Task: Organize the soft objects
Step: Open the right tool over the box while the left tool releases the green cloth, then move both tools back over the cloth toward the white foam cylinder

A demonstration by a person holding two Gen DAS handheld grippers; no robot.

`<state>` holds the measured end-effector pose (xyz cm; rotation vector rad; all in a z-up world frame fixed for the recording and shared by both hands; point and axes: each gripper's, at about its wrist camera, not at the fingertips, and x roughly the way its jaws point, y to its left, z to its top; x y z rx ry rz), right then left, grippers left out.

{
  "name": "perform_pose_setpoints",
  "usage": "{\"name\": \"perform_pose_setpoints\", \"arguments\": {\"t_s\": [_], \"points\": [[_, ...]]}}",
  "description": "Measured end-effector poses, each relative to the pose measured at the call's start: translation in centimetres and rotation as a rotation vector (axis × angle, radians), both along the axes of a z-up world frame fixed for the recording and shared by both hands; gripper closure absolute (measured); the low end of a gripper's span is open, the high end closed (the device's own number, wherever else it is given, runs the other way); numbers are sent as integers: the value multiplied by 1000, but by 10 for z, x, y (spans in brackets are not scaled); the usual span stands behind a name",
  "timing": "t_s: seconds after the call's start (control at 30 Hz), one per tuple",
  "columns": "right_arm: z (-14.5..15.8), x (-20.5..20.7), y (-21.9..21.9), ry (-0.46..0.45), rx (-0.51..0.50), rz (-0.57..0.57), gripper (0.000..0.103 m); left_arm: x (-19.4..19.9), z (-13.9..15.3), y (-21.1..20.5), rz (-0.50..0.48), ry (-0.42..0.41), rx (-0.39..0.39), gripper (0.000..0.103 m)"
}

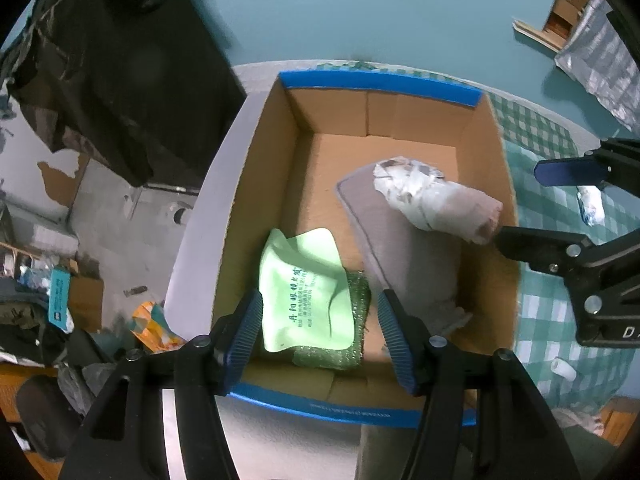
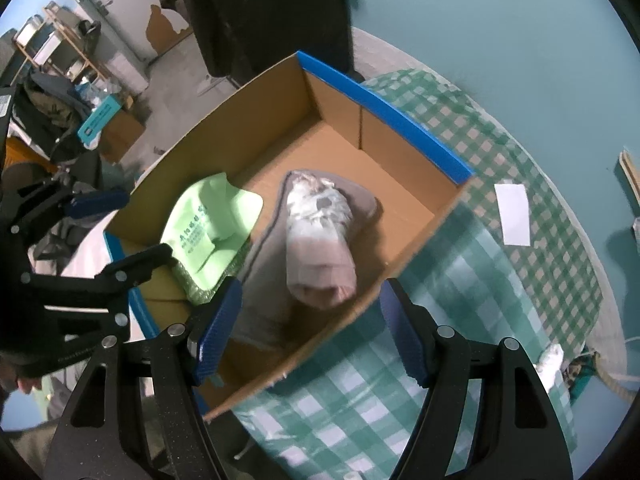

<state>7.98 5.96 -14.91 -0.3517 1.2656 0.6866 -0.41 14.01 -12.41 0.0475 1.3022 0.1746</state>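
Deposit is judged complete: the green pouch [image 1: 304, 292], grey cloth [image 1: 400, 256] and wrapped roll [image 1: 436, 204] are seen inside the cardboard box [image 1: 492, 208], both the left claw [image 1: 320, 332] and right claw [image 2: 312, 328] are held wide and empty, and another soft item must be sought next.

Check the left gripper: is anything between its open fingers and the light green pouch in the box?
Nothing visible. The left gripper hangs open above the cardboard box, and the green pouch lies bare on the green scrub pad. The grey cloth lies beside it, not over it.
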Motion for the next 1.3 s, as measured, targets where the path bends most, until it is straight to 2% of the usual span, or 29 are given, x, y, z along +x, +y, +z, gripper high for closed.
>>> {"name": "perform_pose_setpoints", "arguments": {"t_s": [0.33,0.67,1.03,1.3], "points": [[12,-20,-46,-28,-12,-7,30,-12,16,-30,-35,-21,-6,42],[8,-39,-96,-7,-10,-86,30,-30,16,-67,-80,-5,-33,42],[-28,-77,-151,48,-70,-135,30,-53,-1,-128,-203,50,-57,42],[-59,-103,-180,73,-95,-144,30,-63,-11,-158,-255,67,-68,42]]}}
